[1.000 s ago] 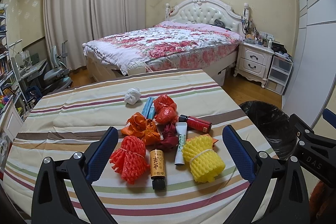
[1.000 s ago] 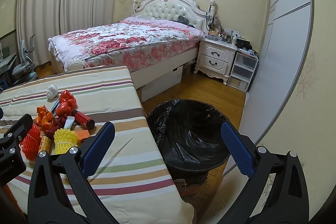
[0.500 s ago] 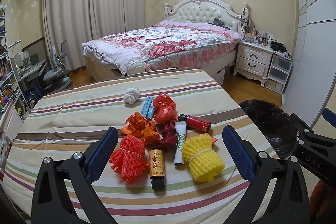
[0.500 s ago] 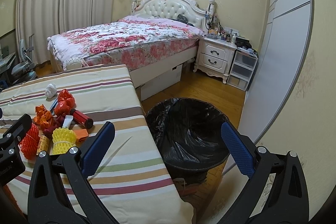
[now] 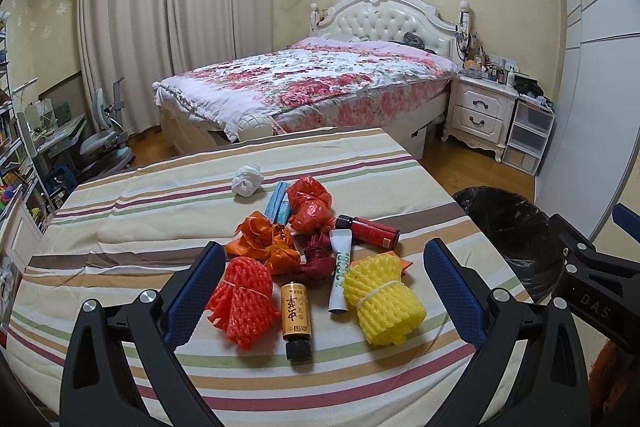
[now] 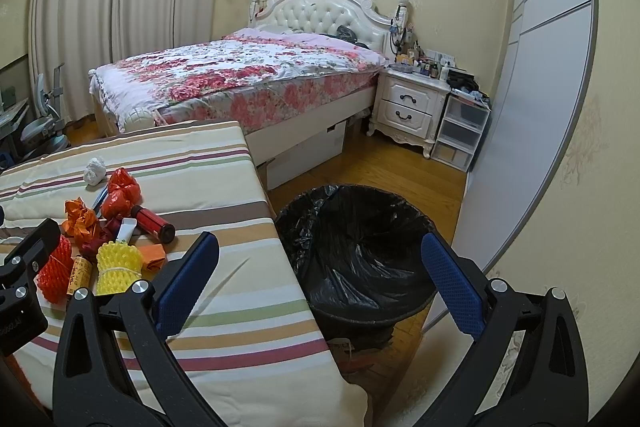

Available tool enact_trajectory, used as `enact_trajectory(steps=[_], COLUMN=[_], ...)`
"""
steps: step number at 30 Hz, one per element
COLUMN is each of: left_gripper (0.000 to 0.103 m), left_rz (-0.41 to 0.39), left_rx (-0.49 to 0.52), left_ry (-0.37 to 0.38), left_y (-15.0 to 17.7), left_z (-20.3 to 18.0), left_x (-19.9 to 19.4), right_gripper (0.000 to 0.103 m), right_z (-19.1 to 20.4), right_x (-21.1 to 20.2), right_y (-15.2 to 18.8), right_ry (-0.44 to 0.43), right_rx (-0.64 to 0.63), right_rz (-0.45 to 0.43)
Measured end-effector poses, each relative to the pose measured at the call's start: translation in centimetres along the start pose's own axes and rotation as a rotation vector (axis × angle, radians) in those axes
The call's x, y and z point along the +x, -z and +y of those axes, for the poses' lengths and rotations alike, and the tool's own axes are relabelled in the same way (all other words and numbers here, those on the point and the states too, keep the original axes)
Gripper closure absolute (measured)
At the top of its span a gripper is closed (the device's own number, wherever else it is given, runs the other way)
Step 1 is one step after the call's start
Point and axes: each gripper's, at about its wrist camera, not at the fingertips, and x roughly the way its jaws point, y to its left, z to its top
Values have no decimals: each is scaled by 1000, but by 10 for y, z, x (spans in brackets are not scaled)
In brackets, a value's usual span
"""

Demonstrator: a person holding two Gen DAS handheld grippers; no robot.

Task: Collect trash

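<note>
A pile of trash lies on the striped table (image 5: pixel 120 227): red foam net (image 5: pixel 242 297), yellow foam net (image 5: pixel 382 301), brown bottle (image 5: pixel 295 315), white tube (image 5: pixel 340 277), red can (image 5: pixel 370 233), orange bag (image 5: pixel 266 241), red bag (image 5: pixel 310 205), white paper ball (image 5: pixel 248 179). My left gripper (image 5: pixel 324 293) hangs open just in front of the pile, holding nothing. My right gripper (image 6: pixel 320 281) is open and empty, off the table's right edge, over the black-lined trash bin (image 6: pixel 356 251). The yellow net (image 6: pixel 118 263) and red can (image 6: pixel 154 223) show at its left.
A bed (image 5: pixel 304 87) with a floral cover stands beyond the table. A white nightstand (image 6: pixel 412 107) and plastic drawers (image 6: pixel 460 135) sit at the back right. A wardrobe wall (image 6: pixel 532 107) bounds the right side. A desk chair (image 5: pixel 104 143) stands at the far left. Wooden floor surrounds the bin.
Both views have shifted only slightly; the pile sits a touch further left in the right wrist view. Nothing was grasped or released.
</note>
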Motion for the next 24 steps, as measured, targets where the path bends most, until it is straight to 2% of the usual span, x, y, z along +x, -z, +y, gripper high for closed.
enact_trajectory(steps=[10,24], left_gripper=[6,9], left_rz=[15,142], left_rx=[-1,-111], left_ry=[-14,-131], left_y=[18,48], left_z=[16,114], left_x=[1,2], right_gripper=[4,5], right_z=[0,35], right_x=[6,9], right_y=[9,7], right_ry=[-23,-114], right_rx=[3,-48], right_rz=[32,90])
